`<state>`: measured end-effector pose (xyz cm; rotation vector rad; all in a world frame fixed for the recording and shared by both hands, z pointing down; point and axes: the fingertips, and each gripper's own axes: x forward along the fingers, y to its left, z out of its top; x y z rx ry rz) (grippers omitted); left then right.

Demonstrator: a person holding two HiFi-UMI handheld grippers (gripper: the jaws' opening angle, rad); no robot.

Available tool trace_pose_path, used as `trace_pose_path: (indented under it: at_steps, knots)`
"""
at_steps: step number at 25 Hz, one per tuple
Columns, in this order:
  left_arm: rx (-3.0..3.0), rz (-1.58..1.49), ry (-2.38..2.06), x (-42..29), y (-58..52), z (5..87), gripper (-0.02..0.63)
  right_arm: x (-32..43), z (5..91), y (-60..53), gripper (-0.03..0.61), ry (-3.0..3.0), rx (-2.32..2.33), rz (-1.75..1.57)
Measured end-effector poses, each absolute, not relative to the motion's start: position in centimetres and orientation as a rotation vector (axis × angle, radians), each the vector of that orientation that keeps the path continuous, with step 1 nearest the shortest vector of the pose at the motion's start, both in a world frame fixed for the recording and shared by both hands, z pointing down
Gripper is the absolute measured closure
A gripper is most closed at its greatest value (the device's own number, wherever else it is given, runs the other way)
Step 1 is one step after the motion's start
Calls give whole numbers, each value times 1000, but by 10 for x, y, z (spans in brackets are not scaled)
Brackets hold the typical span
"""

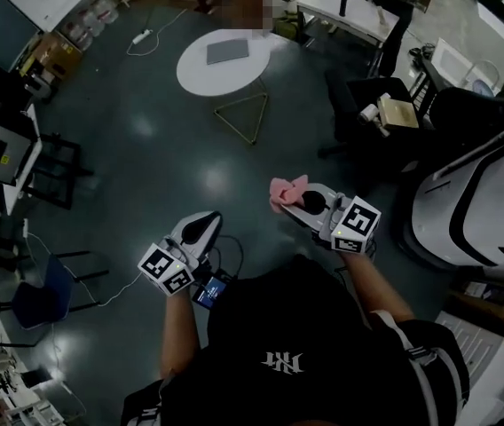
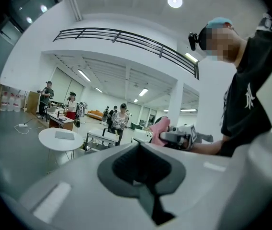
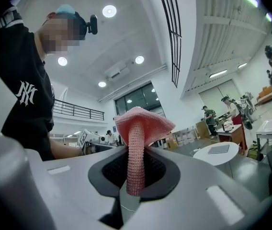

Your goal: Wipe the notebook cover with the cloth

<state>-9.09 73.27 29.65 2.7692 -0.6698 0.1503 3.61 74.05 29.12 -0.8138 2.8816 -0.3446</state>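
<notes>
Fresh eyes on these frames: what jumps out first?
The pink cloth stands out as the one bright colour in a grey room. It is pinched in the right gripper and flares out above the jaws. Beside it, the left gripper is shut and empty. Far across the floor, the grey notebook lies on a round white table, well away from both grippers.

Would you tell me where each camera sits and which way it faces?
Head view: on the head, facing steeply down; left gripper, right gripper, forearms show.
Left gripper view: along shut, empty jaws toward the round table; torso right.
Right gripper view: along jaws shut on the pink cloth; torso left.
Shared: table, notebook, cloth in all.
</notes>
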Motion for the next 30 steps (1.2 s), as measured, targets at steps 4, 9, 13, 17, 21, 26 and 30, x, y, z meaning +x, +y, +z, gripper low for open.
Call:
trace_pose_path:
  at_steps: [4,9,13,17,21,26,30]
  knots:
    - [2738,200,-746,-84,712,307,612,46,300,715,549,2887,-737,-378]
    - [2685,238,-825,-100,684,316,612,31,314,678,549,2881,-662,-452]
    - [2646,236,-841,-117,647,332,611,14,319,640,549,2898,-634,-485]
    - [2633,209,-794,-127,586,341,611,1,320,588,549,2913,-694,-508]
    - [2668,204,-722,-132,508,334,612,-14,309,519,549,2930,-792,-516]
    - [2728,171,-604,-152,422,310,611,-43,278,433,549,2923,-902,-456]
    - [2717,131,-543,-158,357,316,612,-51,273,371,549,2882,-972,-451]
